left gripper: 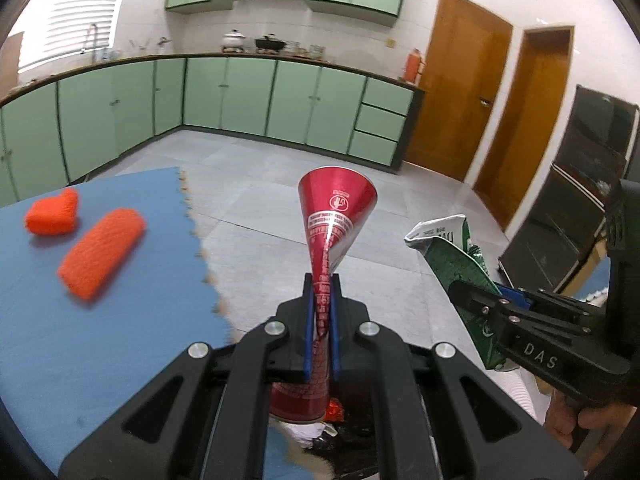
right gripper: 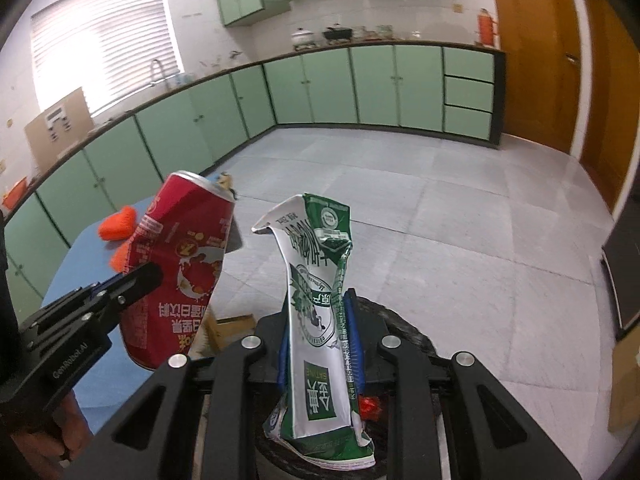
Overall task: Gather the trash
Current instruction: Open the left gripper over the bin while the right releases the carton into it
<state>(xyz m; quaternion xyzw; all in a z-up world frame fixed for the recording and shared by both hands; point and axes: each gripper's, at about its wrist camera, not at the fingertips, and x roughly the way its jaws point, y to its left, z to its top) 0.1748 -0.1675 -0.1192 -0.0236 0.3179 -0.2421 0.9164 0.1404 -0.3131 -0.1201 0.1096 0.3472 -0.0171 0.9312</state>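
A crushed red drink can (left gripper: pixel 336 208) stands up between the blue pads of my left gripper (left gripper: pixel 323 280), which is shut on its flattened middle. My right gripper (right gripper: pixel 316 300) is shut on a crumpled green and white milk carton (right gripper: pixel 316 320). Both are held side by side in the air: the carton (left gripper: pixel 452 256) and right gripper (left gripper: pixel 486 292) show at the right of the left wrist view, while the can (right gripper: pixel 180 264) and left gripper (right gripper: pixel 160 280) show at the left of the right wrist view. Below them is a black-lined trash bin (right gripper: pixel 408 332) holding scraps.
Two orange sponge-like pieces (left gripper: pixel 52 210) (left gripper: pixel 102 252) lie on the blue table (left gripper: pixel 100 360) at the left. Grey tiled floor stretches ahead to green kitchen cabinets (left gripper: pixel 248 96). Wooden doors (left gripper: pixel 460 84) and dark appliances (left gripper: pixel 576 200) stand at the right; a cardboard box (right gripper: pixel 624 380) sits by the floor.
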